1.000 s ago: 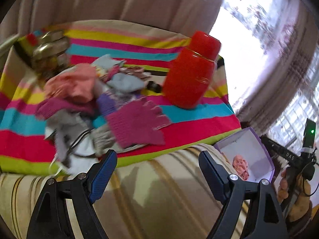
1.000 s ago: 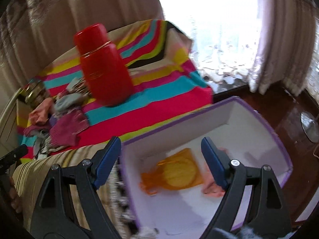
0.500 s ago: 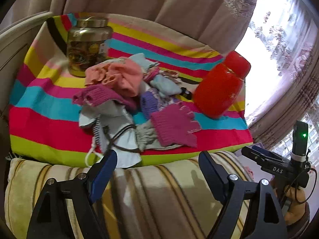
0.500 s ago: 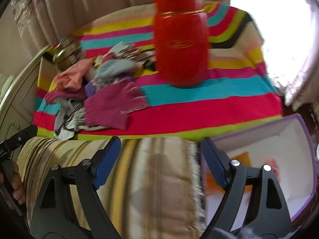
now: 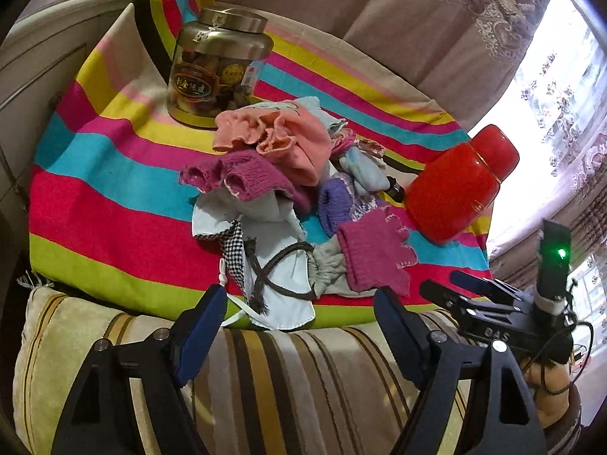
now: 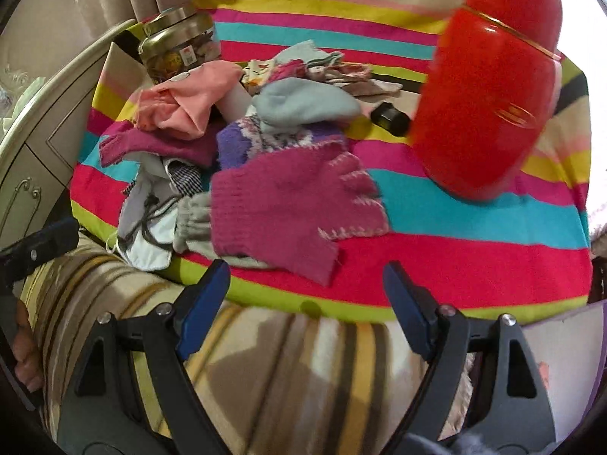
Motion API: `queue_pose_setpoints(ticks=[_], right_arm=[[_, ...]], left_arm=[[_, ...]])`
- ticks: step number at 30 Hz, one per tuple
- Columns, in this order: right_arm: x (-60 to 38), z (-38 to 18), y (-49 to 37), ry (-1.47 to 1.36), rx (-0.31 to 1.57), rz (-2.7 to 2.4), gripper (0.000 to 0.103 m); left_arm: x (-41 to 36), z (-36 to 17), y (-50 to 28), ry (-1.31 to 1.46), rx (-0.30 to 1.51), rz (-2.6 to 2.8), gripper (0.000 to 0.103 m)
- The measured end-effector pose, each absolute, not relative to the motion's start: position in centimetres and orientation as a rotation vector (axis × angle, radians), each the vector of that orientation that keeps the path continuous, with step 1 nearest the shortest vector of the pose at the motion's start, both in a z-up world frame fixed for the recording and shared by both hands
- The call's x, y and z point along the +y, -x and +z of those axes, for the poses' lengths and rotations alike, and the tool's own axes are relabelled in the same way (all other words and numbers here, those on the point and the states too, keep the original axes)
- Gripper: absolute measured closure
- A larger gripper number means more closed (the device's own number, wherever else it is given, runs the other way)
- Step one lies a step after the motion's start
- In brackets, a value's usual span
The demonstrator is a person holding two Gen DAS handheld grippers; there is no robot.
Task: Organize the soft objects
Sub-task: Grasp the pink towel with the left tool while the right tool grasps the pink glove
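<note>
A heap of soft things lies on the striped cloth (image 5: 114,197): a magenta knitted glove (image 5: 373,254) (image 6: 288,204) nearest the front, a pink garment (image 5: 280,140), a purple knit (image 5: 334,204), a pale blue sock (image 6: 303,102) and a white pouch with dark cords (image 5: 277,265). My left gripper (image 5: 299,299) hovers over the cloth's front edge just short of the pouch, jaws wide but closing, nothing between them. My right gripper (image 6: 306,271) is open and empty, just short of the magenta glove.
A red flask (image 5: 459,185) (image 6: 489,106) stands right of the heap, and a gold-lidded jar (image 5: 212,68) stands behind it. A small black cap (image 6: 390,115) lies by the flask. A striped cushion (image 5: 284,379) lies below the cloth. A purple-edged box (image 6: 569,341) shows at the right.
Both views swung left onto the heap. The right gripper left the white box with the orange item and came over the cushion toward the magenta glove. The jar came fully into the left view.
</note>
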State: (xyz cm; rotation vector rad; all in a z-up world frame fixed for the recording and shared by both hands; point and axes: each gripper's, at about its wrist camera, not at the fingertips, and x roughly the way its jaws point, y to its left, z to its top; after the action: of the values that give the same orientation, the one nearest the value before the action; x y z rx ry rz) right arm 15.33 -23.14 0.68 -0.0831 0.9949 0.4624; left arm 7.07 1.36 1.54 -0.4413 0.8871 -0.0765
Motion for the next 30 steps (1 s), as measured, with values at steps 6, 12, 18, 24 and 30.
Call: queue_pose_setpoints(ticks=[6, 12, 18, 24, 30], right_arm=[[-20.8, -0.1, -18.1, 0.021, 1.046, 0.488, 0.018], [-17.9, -1.2, -20.7, 0.044, 1.073, 0.488, 0.018], [-17.3, -2.8, -22.8, 0.005, 1.110, 0.492, 0.036], [-18.1, -3.7, -23.5, -0.053, 1.124, 0.501, 0.086], [-19.7, -3.2, -22.7, -0.087, 1.073, 0.497, 0.093]], left_arm=[[1.8, 1.3, -7.4, 0.461, 0.887, -0.084, 0.023], [2.2, 0.8, -7.6, 0.486, 0.888, -0.094, 0.023], [2.8, 0.8, -7.7, 0.505, 0.872, -0.093, 0.023], [3.0, 2.1, -8.4, 0.437, 0.825, -0.054, 0.024], [2.7, 3.3, -10.9, 0.331, 0.792, -0.008, 0.024]])
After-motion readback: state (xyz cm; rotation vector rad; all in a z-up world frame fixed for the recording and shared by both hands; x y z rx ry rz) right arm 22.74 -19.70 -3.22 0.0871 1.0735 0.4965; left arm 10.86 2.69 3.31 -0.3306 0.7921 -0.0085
